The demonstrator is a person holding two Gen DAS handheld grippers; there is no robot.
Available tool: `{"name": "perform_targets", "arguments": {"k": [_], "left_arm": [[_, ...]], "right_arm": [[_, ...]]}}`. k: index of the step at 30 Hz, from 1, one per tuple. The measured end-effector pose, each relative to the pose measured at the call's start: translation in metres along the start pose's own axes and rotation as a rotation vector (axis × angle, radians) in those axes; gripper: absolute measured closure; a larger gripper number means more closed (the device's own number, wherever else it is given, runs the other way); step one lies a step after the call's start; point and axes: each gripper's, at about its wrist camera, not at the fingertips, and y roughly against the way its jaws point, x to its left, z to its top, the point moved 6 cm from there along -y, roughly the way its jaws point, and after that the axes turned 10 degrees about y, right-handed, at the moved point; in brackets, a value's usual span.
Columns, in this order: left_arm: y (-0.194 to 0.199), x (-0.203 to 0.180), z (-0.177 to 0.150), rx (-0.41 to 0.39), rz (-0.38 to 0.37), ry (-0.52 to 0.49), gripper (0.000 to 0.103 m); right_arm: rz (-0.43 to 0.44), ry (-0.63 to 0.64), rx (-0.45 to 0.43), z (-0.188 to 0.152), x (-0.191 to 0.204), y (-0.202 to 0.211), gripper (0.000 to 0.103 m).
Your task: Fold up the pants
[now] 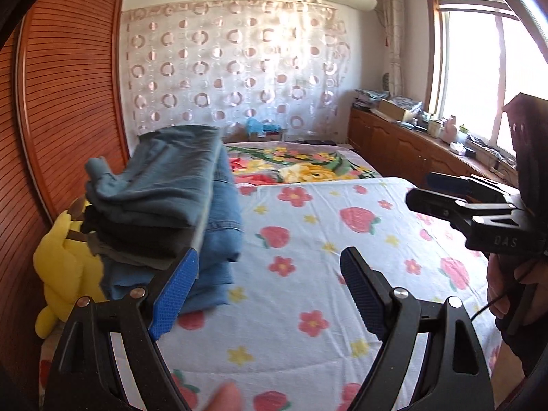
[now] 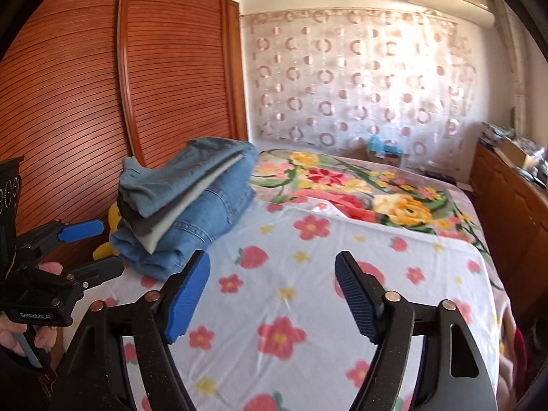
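Observation:
A stack of folded pants (image 1: 164, 212) lies at the left side of the bed, blue jeans at the bottom, grey pairs between and a teal-blue pair on top; it also shows in the right wrist view (image 2: 185, 212). My left gripper (image 1: 270, 274) is open and empty, just right of and in front of the stack, above the sheet. My right gripper (image 2: 272, 281) is open and empty over the strawberry sheet (image 2: 308, 274). The right gripper also shows at the right edge of the left wrist view (image 1: 445, 191), and the left gripper at the left edge of the right wrist view (image 2: 85, 250).
A yellow plush toy (image 1: 65, 260) sits left of the stack against the wooden wardrobe (image 1: 61, 102). A floral blanket (image 1: 301, 164) covers the far part of the bed. A wooden cabinet (image 1: 411, 147) with clutter runs along the right under the window.

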Motion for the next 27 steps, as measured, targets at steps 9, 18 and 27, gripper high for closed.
{"name": "perform_targets", "arguments": {"k": [9,18,27], "left_arm": [[0.005,-0.031,-0.01,0.027,-0.014,-0.023,0.018],[0.016,-0.055,-0.016,0.026,-0.025,-0.03,0.018],[0.022,-0.07,-0.016,0.015,-0.017,-0.038,0.018]], "right_arm": [[-0.101,-0.071,0.021,-0.02,0.016,0.041,0.021],[-0.16,-0.125,0.023,-0.025,0.026,0.072,0.015],[-0.201,-0.152,0.008,-0.028,0.037,0.092,0.012]]}}
